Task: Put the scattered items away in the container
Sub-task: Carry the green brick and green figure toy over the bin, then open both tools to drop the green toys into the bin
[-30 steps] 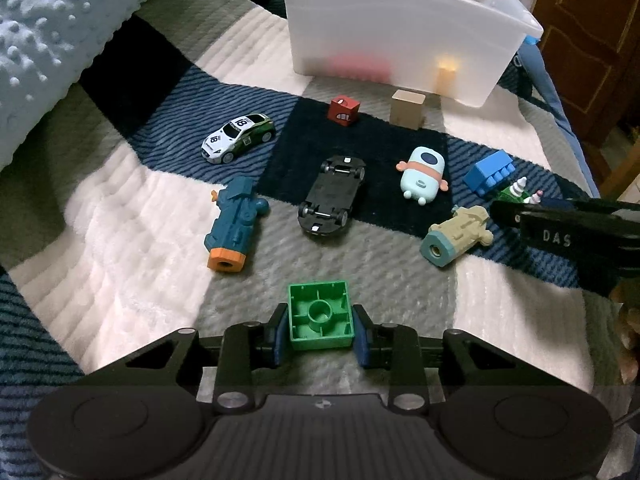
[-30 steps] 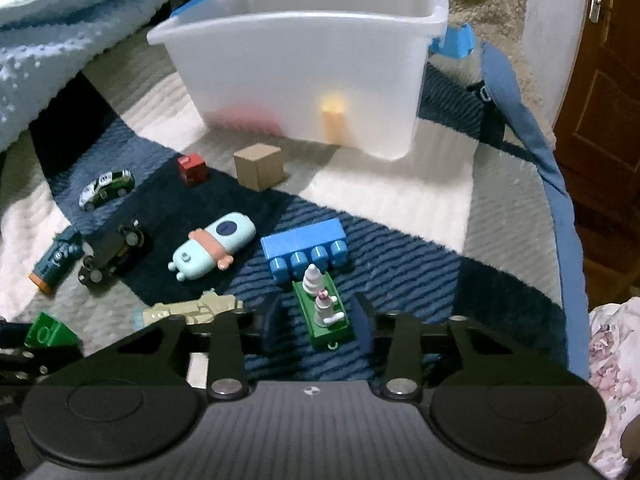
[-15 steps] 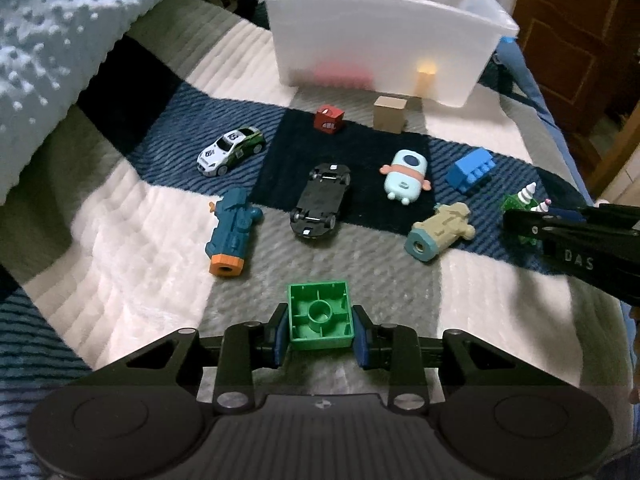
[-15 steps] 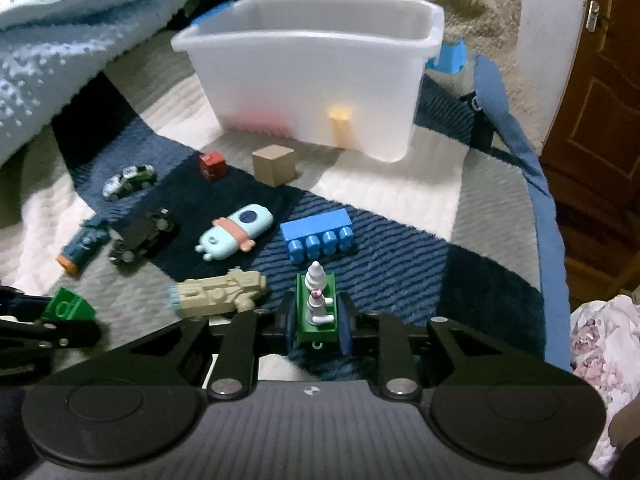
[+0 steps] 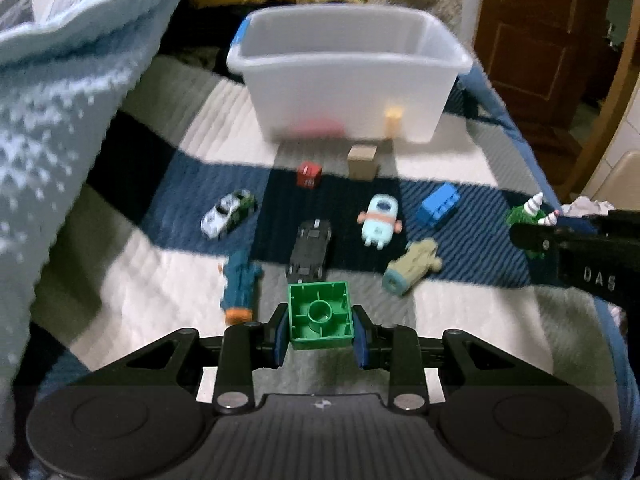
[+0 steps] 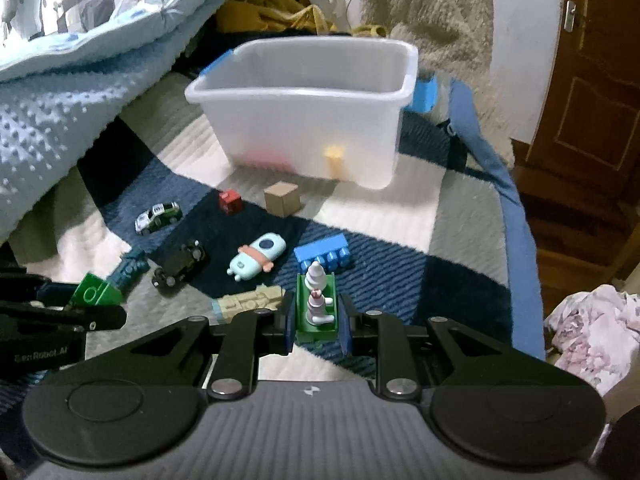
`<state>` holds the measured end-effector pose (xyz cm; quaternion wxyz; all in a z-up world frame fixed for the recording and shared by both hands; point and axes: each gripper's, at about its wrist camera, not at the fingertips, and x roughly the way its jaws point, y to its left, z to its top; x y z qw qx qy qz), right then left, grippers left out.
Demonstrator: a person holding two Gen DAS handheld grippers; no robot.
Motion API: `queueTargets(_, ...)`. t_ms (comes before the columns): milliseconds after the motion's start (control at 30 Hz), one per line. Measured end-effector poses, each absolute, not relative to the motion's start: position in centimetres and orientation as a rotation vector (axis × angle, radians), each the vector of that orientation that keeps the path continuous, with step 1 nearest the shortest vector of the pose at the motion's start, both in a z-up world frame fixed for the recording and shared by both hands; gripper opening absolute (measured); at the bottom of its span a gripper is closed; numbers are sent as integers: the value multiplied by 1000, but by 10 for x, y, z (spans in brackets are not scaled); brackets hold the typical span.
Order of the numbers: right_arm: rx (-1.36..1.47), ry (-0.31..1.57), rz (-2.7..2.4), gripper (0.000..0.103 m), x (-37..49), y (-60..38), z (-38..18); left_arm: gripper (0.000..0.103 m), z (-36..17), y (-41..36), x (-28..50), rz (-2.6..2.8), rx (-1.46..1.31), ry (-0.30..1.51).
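Note:
My left gripper (image 5: 320, 336) is shut on a green square brick (image 5: 320, 314), held above the quilt with its hollow underside facing me. My right gripper (image 6: 317, 322) is shut on a green plate with white cone figures (image 6: 316, 306), also off the bed. The white plastic bin (image 5: 344, 80) stands at the far end, with a pink and a yellow shape showing through its wall. On the quilt lie a white toy car (image 5: 227, 214), a black car (image 5: 311, 246), a teal toy (image 5: 239, 286), a beige toy (image 5: 410, 266), a pale blue capsule toy (image 5: 380, 220), a blue brick (image 5: 439, 205), a red cube (image 5: 309, 174) and a tan cube (image 5: 362, 162).
A light blue blanket (image 5: 60, 120) is heaped along the left. The bed's blue edge (image 6: 516, 240) runs down the right, with a wooden door (image 6: 592, 100) beyond it. Yellow and cream fabrics (image 6: 420, 4) lie behind the bin.
Both grippers have risen off the quilt with their pieces. The right gripper closed on the green plate with cones and lifted it. The bin's open top now shows.

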<state>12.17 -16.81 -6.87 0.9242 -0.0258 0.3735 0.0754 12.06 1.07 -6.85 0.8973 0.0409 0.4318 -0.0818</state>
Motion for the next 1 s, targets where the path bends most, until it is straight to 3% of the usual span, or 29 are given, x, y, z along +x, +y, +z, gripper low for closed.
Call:
queueTargets(300,-29,724,142,24,129,-171,-47,35,-22,1,152,-190,119,812)
queueTargets(633,-16,560,145,24,192,-163,12,35,31,-22,227,-192,123,696)
queueTargets(1000,40,557,120,24,282,-169,6,35,17,-26,327,-169,117,690)
